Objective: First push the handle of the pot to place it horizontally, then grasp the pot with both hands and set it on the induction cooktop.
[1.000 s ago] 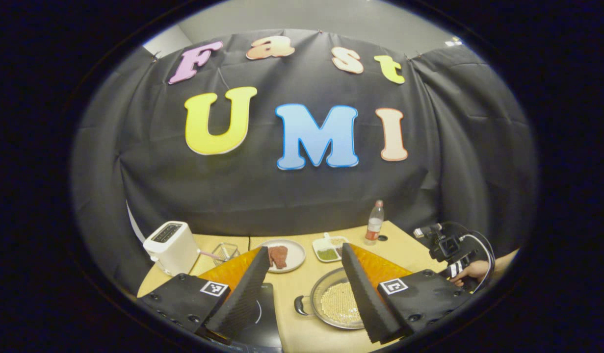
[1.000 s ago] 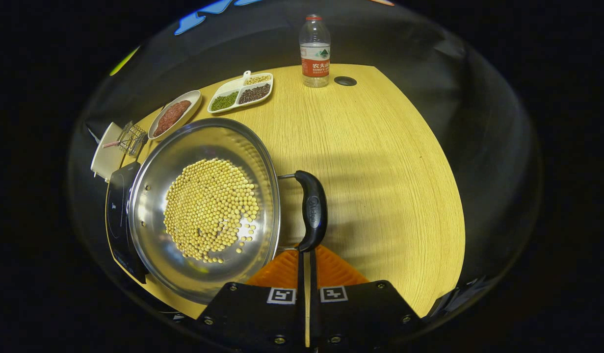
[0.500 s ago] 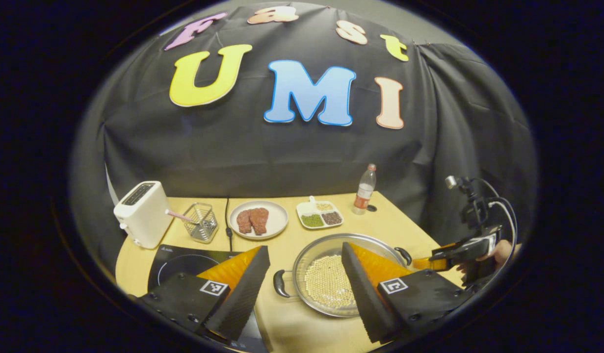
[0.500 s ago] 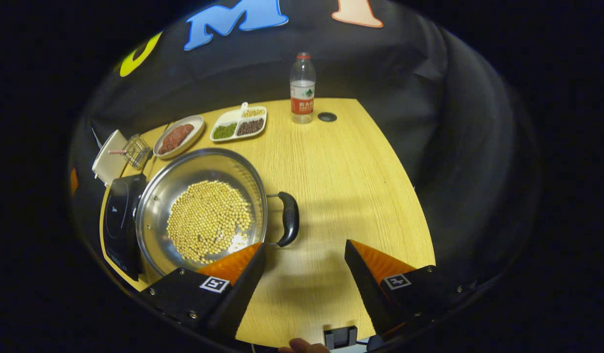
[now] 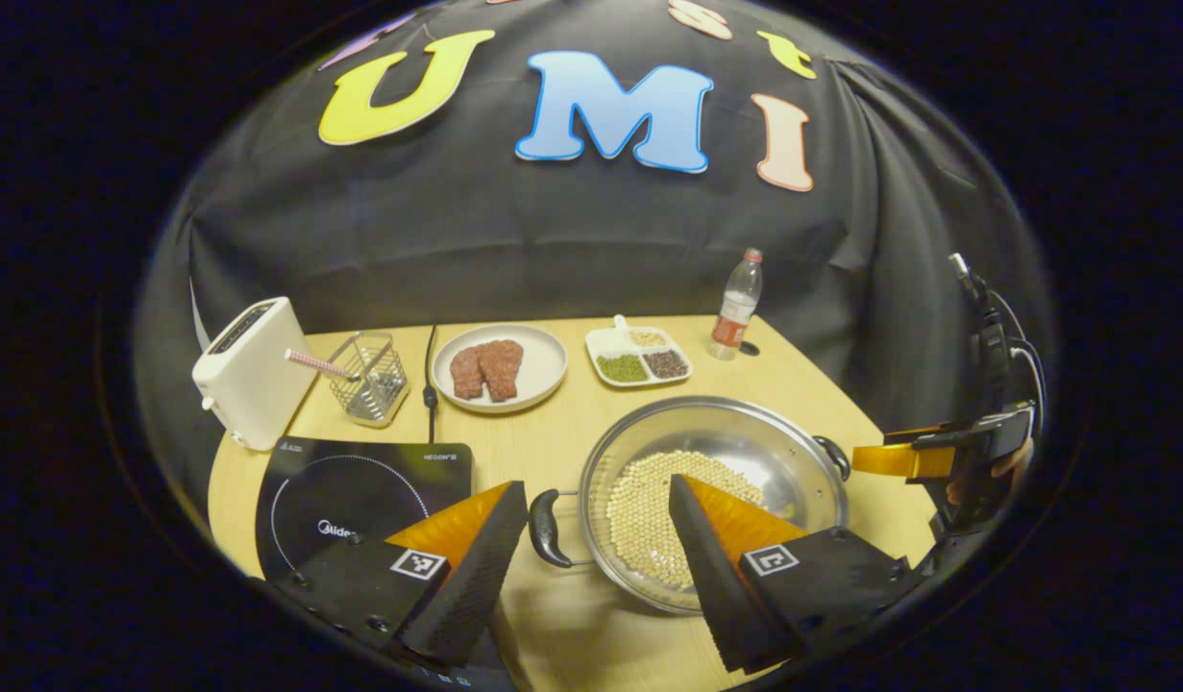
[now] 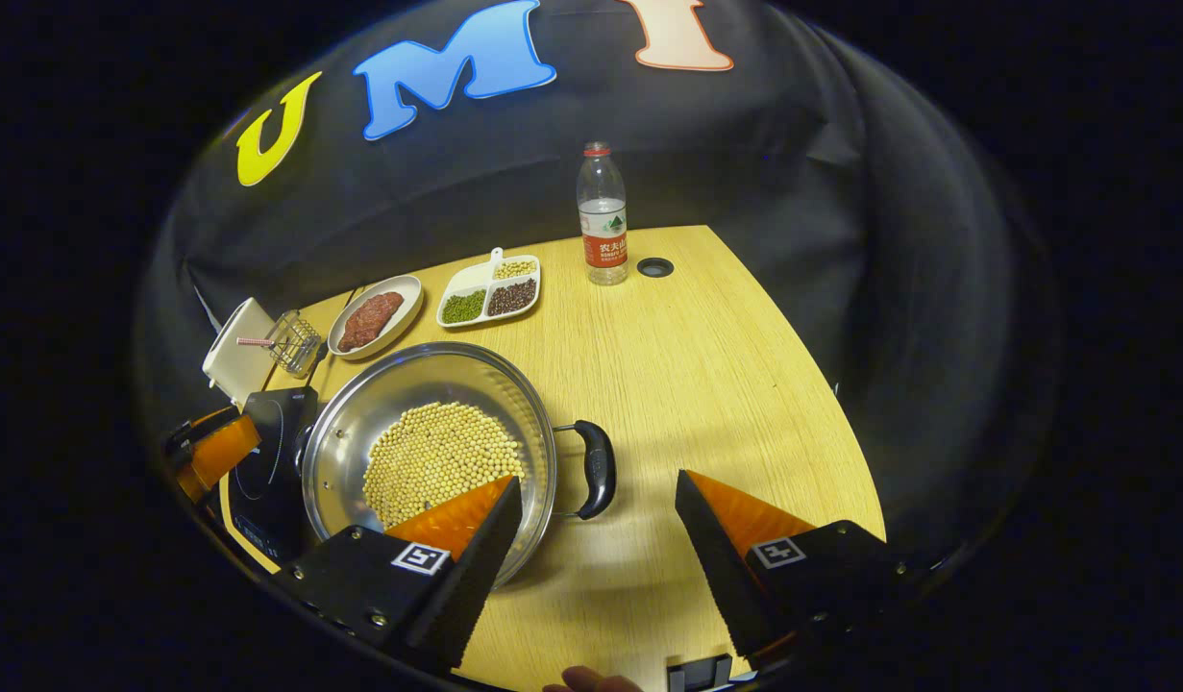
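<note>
We are holding both tools, left (image 5: 596,538) and right (image 6: 596,533), spread wide over the pot (image 6: 428,452) sitting on the tabletop (image 6: 687,365) beside the cooktop (image 5: 351,495), and an uneven two-handle lift is risking spilling its beans (image 5: 649,509)

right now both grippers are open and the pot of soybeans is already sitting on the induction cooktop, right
Not quite. Both grippers are open, but the pot of soybeans is not on the induction cooktop. In the left gripper view it sits on the wooden table beside the cooktop, whose ring lies bare. The left gripper and the right gripper each stand open near a pot handle.
</note>
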Motion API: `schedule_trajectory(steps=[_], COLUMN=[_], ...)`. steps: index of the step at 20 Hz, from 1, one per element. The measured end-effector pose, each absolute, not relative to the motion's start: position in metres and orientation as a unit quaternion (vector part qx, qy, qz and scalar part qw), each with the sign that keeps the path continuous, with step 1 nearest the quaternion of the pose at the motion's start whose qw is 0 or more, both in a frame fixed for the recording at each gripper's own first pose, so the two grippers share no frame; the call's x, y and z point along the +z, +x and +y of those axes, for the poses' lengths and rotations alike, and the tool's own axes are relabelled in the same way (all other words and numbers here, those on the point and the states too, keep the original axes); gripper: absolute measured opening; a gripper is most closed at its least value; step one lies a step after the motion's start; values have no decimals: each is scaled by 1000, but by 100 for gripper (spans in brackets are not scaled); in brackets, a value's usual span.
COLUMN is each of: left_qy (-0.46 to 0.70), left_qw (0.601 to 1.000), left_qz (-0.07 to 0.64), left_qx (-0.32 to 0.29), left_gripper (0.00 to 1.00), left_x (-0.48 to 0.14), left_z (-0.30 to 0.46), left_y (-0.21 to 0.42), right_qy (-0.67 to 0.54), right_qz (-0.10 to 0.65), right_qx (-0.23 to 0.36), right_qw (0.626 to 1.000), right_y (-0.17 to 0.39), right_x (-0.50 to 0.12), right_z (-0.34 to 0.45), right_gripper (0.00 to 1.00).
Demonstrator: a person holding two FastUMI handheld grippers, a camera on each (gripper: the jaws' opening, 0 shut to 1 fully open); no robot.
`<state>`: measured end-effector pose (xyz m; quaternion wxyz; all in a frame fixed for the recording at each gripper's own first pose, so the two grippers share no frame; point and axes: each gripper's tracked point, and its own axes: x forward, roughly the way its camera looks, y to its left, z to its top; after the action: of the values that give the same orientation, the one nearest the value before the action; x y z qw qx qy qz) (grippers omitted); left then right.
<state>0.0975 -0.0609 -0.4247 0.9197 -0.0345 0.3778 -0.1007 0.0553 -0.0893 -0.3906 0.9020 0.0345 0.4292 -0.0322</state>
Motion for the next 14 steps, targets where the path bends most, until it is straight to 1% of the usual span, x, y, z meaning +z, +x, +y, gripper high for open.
schedule_trajectory(steps=[1,4,5,6,8,9,12,13,14], left_qy=[-30,-20,-20,-17,-11,-8,-6,-7,-6], left_qw=[916,907,904,902,898,896,891,888,886], left_qz=[387,409,415,420,429,433,444,449,453], left_qx=[-99,-100,-100,-99,-97,-97,-95,-95,-94], left_gripper=[97,97,97,94,99,97,97,95,97], left_x=[-437,-462,-470,-477,-489,-495,-510,-515,-520], left_z=[-61,-63,-64,-63,-61,-60,-59,-59,-59], left_y=[100,106,107,110,112,113,117,117,116], right_qy=[32,22,20,19,19,19,19,20,23], right_qz=[431,436,440,443,448,453,461,465,469], right_qx=[-29,-21,-20,-20,-20,-20,-26,-28,-30], right_qw=[902,899,898,896,893,891,887,885,882], right_y=[58,70,64,67,72,72,76,78,79], right_x=[-396,-406,-401,-405,-415,-420,-434,-441,-446], right_z=[-87,-84,-84,-83,-83,-83,-83,-84,-83], right_gripper=[98,98,98,98,98,98,98,98,98])
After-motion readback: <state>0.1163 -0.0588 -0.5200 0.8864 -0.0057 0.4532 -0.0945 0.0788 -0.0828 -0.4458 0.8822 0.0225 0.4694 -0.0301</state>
